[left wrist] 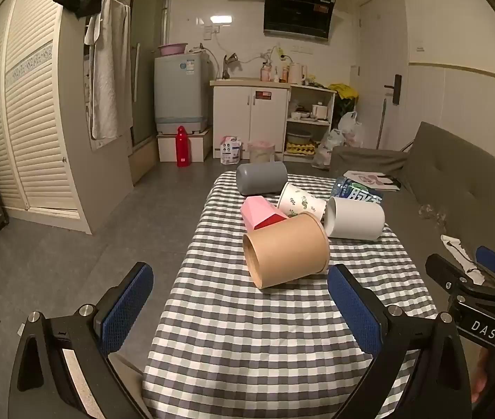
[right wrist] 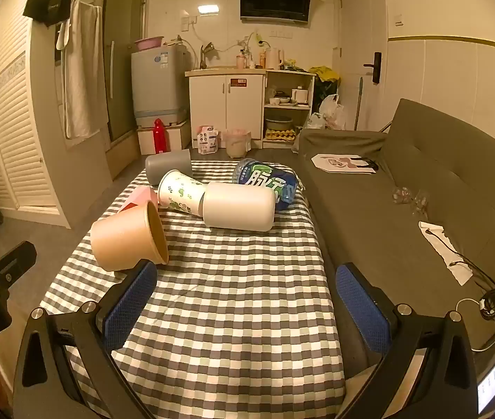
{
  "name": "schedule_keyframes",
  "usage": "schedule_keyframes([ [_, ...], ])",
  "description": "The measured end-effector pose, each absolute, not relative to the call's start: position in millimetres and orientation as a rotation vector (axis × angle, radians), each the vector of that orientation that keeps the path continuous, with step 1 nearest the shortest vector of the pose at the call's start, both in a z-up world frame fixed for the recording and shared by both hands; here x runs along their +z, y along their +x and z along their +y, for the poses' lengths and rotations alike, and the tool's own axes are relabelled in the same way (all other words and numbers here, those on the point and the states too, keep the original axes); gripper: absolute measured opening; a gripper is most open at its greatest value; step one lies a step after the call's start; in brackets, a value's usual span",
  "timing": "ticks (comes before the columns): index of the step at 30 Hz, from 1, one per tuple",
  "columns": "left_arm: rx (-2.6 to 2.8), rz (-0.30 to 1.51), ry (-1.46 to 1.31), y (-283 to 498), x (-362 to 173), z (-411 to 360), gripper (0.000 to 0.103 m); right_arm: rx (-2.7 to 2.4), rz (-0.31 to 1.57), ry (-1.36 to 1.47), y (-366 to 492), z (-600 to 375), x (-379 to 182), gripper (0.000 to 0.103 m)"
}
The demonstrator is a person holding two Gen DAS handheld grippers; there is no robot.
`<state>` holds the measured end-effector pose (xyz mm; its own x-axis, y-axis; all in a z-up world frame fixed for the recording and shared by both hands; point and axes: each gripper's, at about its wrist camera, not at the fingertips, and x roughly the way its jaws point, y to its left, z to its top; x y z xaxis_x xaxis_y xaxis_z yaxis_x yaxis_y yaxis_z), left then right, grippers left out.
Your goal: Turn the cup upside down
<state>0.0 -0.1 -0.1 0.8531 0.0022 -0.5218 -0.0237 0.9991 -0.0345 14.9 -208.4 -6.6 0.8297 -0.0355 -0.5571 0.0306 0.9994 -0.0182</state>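
A small table under a grey-and-white checked cloth stands alongside a grey sofa, and on it every vessel lies on its side; none is turned mouth-down yet, so the flipping looks to me not begun.

Largest and nearest is the brown kraft paper cup, lying on the cloth with its flat base towards the left-hand camera and its open mouth towards the right-hand one. Just behind it lies a white cylindrical cup, touching a leaf-printed paper cup. A blue plastic bottle lies behind the white one, a grey cup at the far edge, and a pink faceted cup is tucked behind the kraft cup.

The left gripper hovers low before the kraft cup, jaws spread wide, holding nothing. The right gripper is likewise wide apart and empty, its left pad close beside the kraft cup's rim; I cannot tell whether it touches.

All the work remains: grasp, lift, turn over, set down.
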Motion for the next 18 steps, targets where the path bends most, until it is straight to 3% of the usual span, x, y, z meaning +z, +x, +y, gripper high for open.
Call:
schedule_keyframes([
  [18,0.011,0.546,-0.047,-0.7,0.7,1.4,0.103,-0.032,0.597,-0.009,15.6,-210.9,-8.1,0.103],
])
